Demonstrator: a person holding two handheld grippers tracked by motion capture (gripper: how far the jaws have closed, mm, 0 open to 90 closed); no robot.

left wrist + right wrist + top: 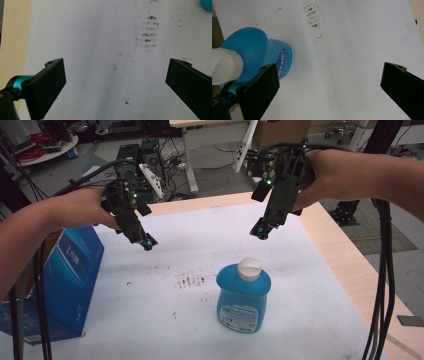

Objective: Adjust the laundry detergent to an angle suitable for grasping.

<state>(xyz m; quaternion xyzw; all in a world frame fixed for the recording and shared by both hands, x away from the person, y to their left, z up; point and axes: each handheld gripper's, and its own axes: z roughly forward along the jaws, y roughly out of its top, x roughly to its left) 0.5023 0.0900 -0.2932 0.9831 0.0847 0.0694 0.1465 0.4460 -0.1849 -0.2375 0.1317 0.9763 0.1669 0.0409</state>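
Bottle (244, 298) stood upright on the sheet (165, 320) covering the table (345, 265), right of centre, near the front. Smudge marks (190, 280) sat just left of it. Box (70, 280) stood at the table's left edge. Left gripper (146, 243) and right gripper (260, 231) hung above the sheet, behind the bottle, well apart.

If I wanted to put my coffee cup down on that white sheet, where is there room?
The widest bare patch is the middle of the white sheet, between the blue box and the blue bottle, around some dark smudges. The far part under both grippers is also bare. The left edge by the box is crowded.
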